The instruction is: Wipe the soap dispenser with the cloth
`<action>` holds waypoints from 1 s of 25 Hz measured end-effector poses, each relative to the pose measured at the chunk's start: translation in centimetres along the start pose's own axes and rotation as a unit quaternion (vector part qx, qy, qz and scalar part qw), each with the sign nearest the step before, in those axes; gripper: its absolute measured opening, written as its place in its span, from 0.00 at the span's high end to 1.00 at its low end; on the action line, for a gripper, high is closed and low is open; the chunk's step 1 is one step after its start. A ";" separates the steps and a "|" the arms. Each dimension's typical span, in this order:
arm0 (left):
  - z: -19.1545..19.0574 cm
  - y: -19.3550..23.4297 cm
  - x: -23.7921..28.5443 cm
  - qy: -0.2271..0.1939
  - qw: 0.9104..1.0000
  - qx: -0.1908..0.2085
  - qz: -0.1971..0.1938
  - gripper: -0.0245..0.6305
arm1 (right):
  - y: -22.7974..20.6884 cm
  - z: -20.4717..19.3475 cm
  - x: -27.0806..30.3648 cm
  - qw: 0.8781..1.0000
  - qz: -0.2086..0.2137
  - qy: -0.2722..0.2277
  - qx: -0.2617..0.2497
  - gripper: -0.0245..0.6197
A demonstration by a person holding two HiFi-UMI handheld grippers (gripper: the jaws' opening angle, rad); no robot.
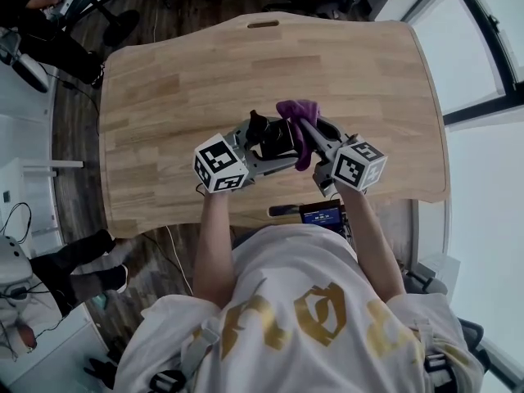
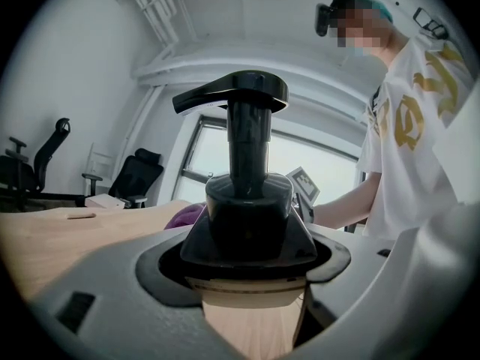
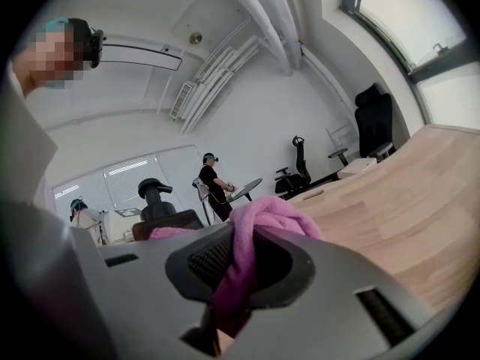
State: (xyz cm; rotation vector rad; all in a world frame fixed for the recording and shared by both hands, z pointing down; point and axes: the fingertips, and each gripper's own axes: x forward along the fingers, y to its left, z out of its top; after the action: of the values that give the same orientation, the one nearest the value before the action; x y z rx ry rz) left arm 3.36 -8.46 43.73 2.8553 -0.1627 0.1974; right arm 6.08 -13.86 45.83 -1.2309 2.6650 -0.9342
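Observation:
A black pump soap dispenser (image 1: pixel 268 134) is held over the wooden table (image 1: pixel 180 72), and my left gripper (image 1: pixel 260 146) is shut on its body. In the left gripper view the dispenser (image 2: pixel 248 201) stands upright between the jaws, its pump head pointing left. A purple cloth (image 1: pixel 298 124) is clamped in my right gripper (image 1: pixel 309 144) and lies against the dispenser's right side. In the right gripper view the cloth (image 3: pixel 251 238) bunches out between the shut jaws, with the dispenser (image 3: pixel 154 199) just behind on the left. A bit of cloth (image 2: pixel 184 216) shows past the dispenser.
A small device with a lit screen (image 1: pixel 322 214) sits at the table's near edge, below my hands. The far edge has a handle slot (image 1: pixel 262 24). Other people stand left of the table (image 1: pixel 57 43). Office chairs (image 2: pixel 135 178) stand by the window.

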 end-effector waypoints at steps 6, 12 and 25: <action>0.8 0.2 -0.6 -0.030 0.999 -0.013 -0.002 0.41 | -0.6 -0.2 0.6 1.000 -0.004 -0.001 0.024 0.88; 1.4 0.5 -0.6 -0.055 0.998 -0.022 0.000 0.41 | -1.0 -1.2 0.6 0.998 0.003 0.015 0.054 0.88; 2.8 1.6 -1.5 -0.105 0.994 -0.038 0.011 0.41 | 3.1 -3.9 1.5 0.988 0.102 0.052 0.105 0.88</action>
State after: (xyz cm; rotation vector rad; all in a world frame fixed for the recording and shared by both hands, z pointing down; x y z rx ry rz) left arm 2.05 -10.63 41.27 2.7940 -0.2389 -0.1048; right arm 1.80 -11.47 47.57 -0.8699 2.6208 -1.2372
